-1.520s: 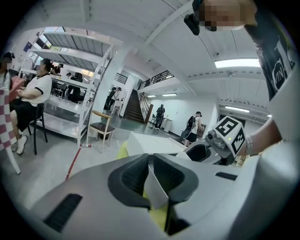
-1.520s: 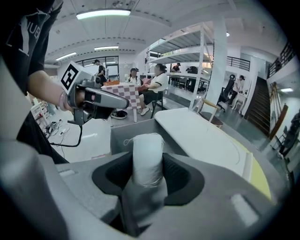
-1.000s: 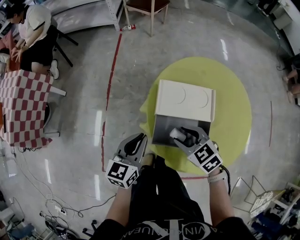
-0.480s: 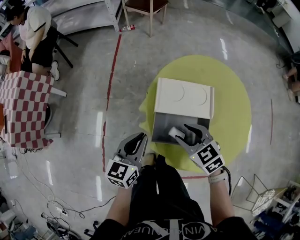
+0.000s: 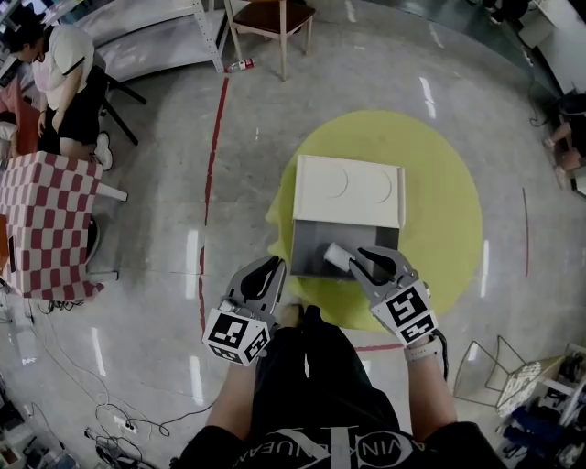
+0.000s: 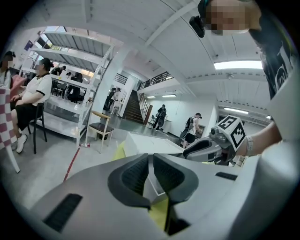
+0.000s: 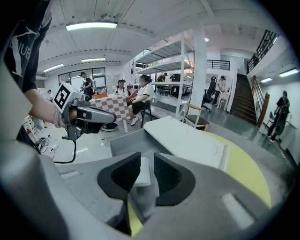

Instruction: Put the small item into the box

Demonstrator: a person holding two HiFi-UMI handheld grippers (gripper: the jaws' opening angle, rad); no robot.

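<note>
A small white item (image 5: 335,255) lies inside the grey open box (image 5: 307,245), near its front right corner. The box's white lid (image 5: 348,190) is folded back behind it. My right gripper (image 5: 363,260) hovers just over the box's front edge, its tips a little short of the item. Its jaws are closing; in the right gripper view the item (image 7: 143,172) shows through the gap of the right gripper (image 7: 142,161), ahead of the pads and unpressed. My left gripper (image 5: 273,267) hangs left of the box, shut and empty, as the left gripper (image 6: 151,161) in its own view.
The box sits on a round yellow mat (image 5: 444,211). A red tape line (image 5: 212,156) runs down the floor at left. A red-checkered table (image 5: 46,220) and a seated person (image 5: 64,64) are far left, a chair (image 5: 270,18) at the top, cables (image 5: 119,412) lower left.
The right gripper opened, left the white item in the box and drew back toward me, its jaws narrowing again. The left gripper stayed put.
</note>
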